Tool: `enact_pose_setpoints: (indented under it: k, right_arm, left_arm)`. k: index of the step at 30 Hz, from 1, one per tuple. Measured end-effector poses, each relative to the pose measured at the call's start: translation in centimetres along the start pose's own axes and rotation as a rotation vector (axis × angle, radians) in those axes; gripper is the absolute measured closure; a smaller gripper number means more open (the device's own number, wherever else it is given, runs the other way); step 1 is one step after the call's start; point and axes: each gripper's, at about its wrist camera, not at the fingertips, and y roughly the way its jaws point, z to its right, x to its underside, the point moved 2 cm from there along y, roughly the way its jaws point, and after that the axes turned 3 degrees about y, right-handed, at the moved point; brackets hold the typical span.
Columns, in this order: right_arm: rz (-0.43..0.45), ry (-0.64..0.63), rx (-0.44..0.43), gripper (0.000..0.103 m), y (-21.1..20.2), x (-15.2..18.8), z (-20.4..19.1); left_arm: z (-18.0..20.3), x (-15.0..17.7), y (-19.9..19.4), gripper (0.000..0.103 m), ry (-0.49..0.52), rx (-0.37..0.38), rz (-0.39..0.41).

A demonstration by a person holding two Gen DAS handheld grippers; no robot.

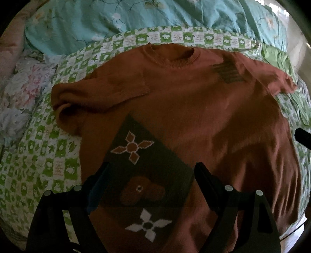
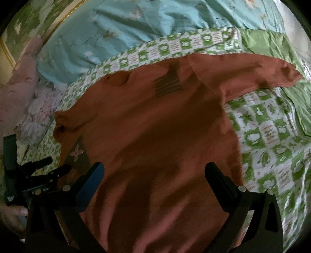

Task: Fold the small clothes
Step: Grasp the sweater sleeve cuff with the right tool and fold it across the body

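A rust-orange knit sweater [image 1: 204, 109] lies front up on a green-and-white checked quilt [image 1: 38, 155], neck toward the far side. Its left sleeve [image 1: 93, 93] is folded in over the chest; the other sleeve [image 2: 252, 72] stretches out to the right. A dark patch with flower shapes [image 1: 147, 175] covers the lower left front. My left gripper [image 1: 151, 171] hovers open above that patch, nothing between its fingers. My right gripper [image 2: 155, 171] is open over the sweater's lower middle [image 2: 155, 136]. The left gripper [image 2: 56, 171] also shows at the left edge of the right wrist view.
A turquoise floral duvet [image 1: 116, 17] is bunched along the far side. A flowered pillow [image 1: 25, 93] lies at the left, and a green cloth [image 2: 272, 44] at the far right. A hand [image 2: 11, 216] holds the left tool.
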Motion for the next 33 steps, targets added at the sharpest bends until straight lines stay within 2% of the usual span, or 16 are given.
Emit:
enact_pose_setpoints:
  k: [6,14,19,23,27,33]
  right_arm:
    - [0.029,0.046,0.041,0.001,-0.1,-2.3,3.1]
    - [0.084,0.129,0.120,0.002,-0.4,-6.0,9.1]
    - [0.128,0.223,0.184,0.006,-1.2,-8.7,15.2]
    - [0.169,0.319,0.253,0.015,-2.0,-11.1,21.3]
    - [0.220,0.465,0.300,0.018,-2.5,-13.6,28.1]
    - [0.271,0.618,0.385,0.031,-1.9,-16.7,37.2]
  left_arm:
    - [0.4,-1.7,1.2,0.016,-0.002,-0.013,-0.026]
    - [0.4,-4.5,2.5,0.015,-0.017,-0.011,-0.014]
    - [0.0,-6.4,3.3,0.015,-0.014,-0.017,0.000]
    - [-0.6,-7.9,4.5,0.015,-0.061,0.034,-0.008]
    - [-0.6,-9.7,6.2,0.015,-0.079,0.023,-0.022]
    - [-0.3,-11.4,9.1,0.015,-0.106,-0.009,-0.066]
